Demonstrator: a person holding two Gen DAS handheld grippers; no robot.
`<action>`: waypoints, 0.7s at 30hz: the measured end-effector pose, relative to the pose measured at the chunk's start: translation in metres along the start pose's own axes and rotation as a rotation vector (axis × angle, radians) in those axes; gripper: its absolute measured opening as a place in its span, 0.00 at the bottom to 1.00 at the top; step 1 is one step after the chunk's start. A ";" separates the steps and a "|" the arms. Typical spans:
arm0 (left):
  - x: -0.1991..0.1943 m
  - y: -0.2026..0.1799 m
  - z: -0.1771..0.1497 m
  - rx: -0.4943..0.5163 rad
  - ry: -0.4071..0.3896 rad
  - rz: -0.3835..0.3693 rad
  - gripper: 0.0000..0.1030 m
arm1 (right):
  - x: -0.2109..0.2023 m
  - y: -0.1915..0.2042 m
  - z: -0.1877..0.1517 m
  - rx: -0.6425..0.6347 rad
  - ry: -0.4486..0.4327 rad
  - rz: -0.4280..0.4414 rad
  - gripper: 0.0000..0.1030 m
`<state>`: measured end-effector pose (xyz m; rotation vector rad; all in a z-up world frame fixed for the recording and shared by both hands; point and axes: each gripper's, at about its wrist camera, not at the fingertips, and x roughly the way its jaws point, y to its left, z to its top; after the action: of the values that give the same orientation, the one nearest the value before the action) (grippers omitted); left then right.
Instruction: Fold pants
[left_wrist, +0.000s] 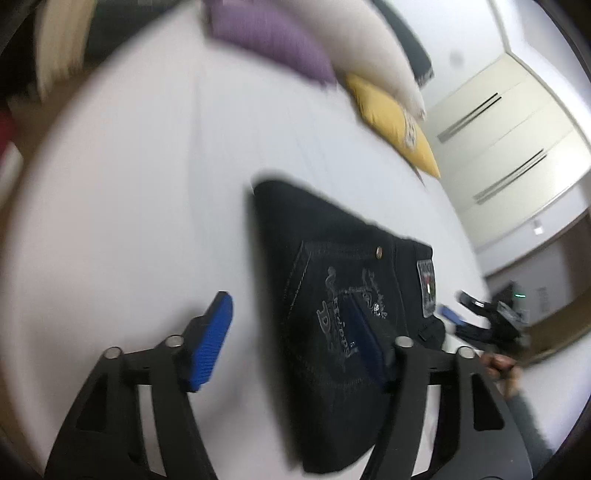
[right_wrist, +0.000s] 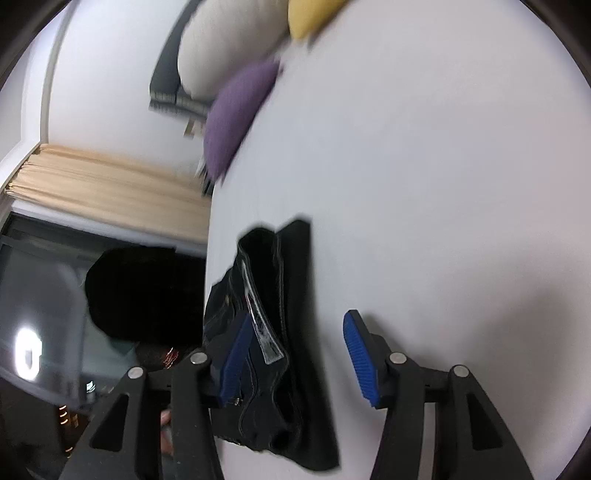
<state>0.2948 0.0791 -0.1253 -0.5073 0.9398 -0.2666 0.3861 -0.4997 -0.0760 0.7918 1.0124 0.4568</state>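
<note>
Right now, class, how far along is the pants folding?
Done: the black pants lie on the white bed as a compact folded bundle, back pocket up. In hand: nothing; the left gripper and right gripper are open. Left: perhaps only tidying the loose waistband edge.

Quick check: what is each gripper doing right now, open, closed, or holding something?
Left gripper: open, holding nothing, above the folded black pants.
Right gripper: open, holding nothing, over the pants' edge.

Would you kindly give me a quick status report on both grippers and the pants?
Left gripper open, holding nothing. Right gripper open, holding nothing. Black pants folded compact on the white bed. Pillows far off, nothing obstructing.
</note>
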 end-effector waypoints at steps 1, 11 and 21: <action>-0.026 -0.014 -0.005 0.064 -0.067 0.071 0.69 | -0.020 0.013 -0.008 -0.066 -0.042 -0.058 0.54; -0.251 -0.210 -0.132 0.507 -0.843 0.590 1.00 | -0.192 0.179 -0.125 -0.520 -0.595 -0.228 1.00; -0.360 -0.258 -0.185 0.464 -0.740 0.346 1.00 | -0.297 0.278 -0.230 -0.653 -0.899 -0.181 1.00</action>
<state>-0.0621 -0.0404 0.1721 0.0098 0.2125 0.0305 0.0471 -0.4343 0.2390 0.2392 0.0622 0.2024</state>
